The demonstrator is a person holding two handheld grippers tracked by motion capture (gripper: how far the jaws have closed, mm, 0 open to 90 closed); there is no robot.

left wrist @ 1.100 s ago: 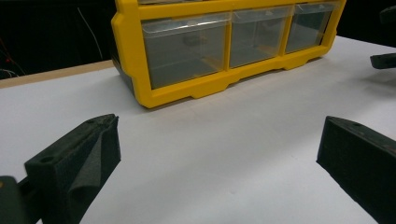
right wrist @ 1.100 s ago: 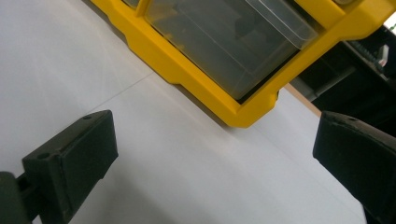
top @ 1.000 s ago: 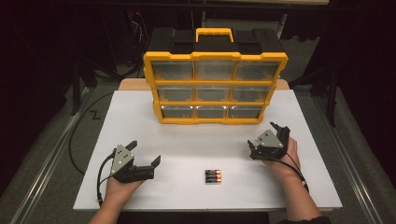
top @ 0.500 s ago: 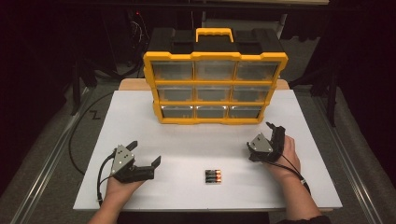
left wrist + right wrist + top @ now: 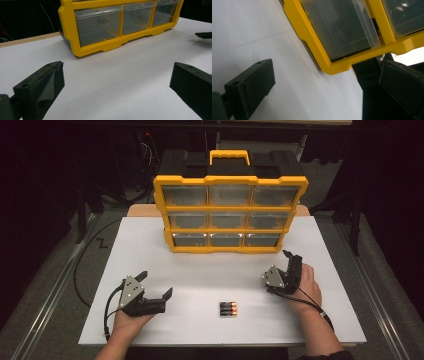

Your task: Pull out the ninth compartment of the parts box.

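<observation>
- The batteries (image 5: 228, 308) lie loose near the counter's (image 5: 150, 240) front edge, between both tongs, within easy reach
- Right tongs (image 5: 290, 262) wide, tilted toward the organiser's (image 5: 230, 212) bottom drawers
- Left tongs (image 5: 156, 285) wide, resting low, empty

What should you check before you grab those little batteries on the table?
1. Left hand-held gripper open: ok, jaws stand wide apart.
2. Right hand-held gripper open: ok, jaws apart in its own view.
3. Batteries free to reach: ok, they lie alone on the white table between both hands.
4. Both grippers empty: ok, nothing between the jaws.
5. Organizer drawers shut: ok by the high view.
6. How many batteries: cannot tell for sure, too small.
</observation>
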